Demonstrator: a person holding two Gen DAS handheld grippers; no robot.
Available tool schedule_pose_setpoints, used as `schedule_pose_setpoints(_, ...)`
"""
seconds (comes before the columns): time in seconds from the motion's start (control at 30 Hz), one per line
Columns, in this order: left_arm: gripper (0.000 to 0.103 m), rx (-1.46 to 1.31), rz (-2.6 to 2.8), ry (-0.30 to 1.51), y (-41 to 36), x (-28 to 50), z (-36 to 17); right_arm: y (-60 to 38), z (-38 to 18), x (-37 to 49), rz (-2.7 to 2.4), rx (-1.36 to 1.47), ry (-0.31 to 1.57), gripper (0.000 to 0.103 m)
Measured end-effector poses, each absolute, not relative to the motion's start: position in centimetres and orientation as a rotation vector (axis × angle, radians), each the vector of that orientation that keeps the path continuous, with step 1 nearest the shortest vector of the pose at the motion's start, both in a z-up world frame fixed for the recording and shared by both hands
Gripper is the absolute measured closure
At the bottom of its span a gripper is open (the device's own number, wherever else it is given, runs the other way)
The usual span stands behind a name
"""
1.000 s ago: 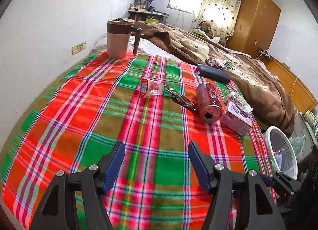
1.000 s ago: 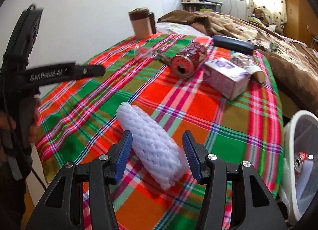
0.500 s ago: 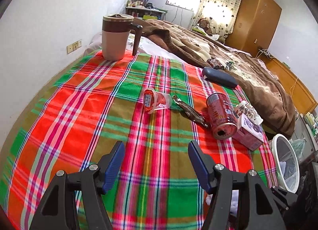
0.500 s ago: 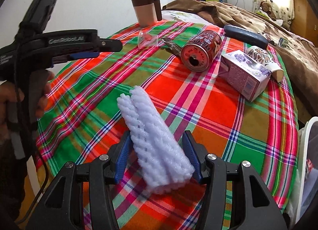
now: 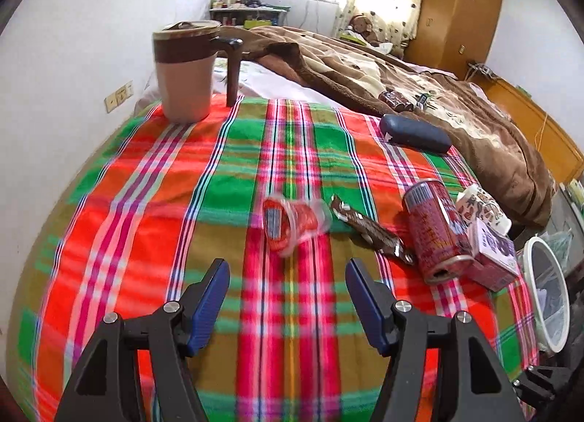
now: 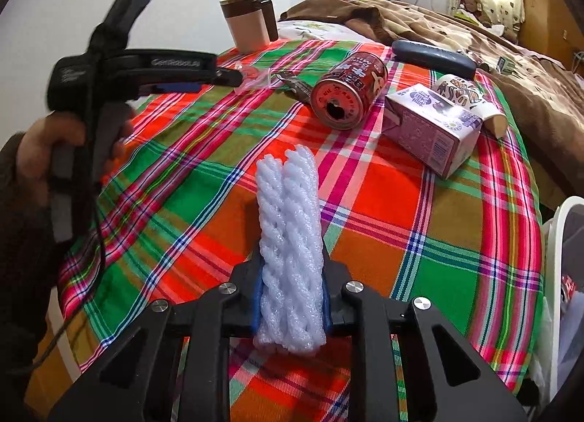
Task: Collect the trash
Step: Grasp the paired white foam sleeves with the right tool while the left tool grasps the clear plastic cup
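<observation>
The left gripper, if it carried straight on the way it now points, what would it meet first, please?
Most likely the clear plastic cup lying on its side on the plaid cloth, just ahead of the open left gripper. Nothing lies between them, though the cup is blurred and depth is uncertain, so the cloth itself might come first.

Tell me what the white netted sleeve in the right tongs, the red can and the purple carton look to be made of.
White netted sleeve: soft foam mesh, matte, squeezed narrow between the tongs. Red can: probably thin metal, glossy printed wall, silvery rim around a punched opening. Purple carton: likely coated paperboard, with folded seams and sharp creased corners.
</observation>
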State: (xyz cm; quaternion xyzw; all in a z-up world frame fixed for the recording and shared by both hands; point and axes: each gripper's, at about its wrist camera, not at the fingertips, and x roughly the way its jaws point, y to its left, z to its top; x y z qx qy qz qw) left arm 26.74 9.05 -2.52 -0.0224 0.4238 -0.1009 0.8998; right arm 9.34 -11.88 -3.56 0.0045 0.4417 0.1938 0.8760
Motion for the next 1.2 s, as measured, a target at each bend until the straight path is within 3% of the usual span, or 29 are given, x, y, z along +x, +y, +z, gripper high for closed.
schedule_pose_setpoints(0.73, 0.037, -0.037, -0.362, 0.916, 7.7, 32.0, -4.6, -12.1, -3.7, 9.1, 0.382, 0.030, 0.921, 0.079)
schedule_pose_setpoints(0.87, 0.050, -0.044, -0.376, 0.919, 7.3, 31.6, -4.5, -12.1, -3.6, 9.0, 0.378, 0.029, 0.922, 0.079)
schedule_pose_setpoints(1.2, 0.050, -0.051, -0.368, 0.912, 6.8, 29.6, -4.2, -12.3, -3.7, 8.9, 0.379, 0.036, 0.918, 0.079)
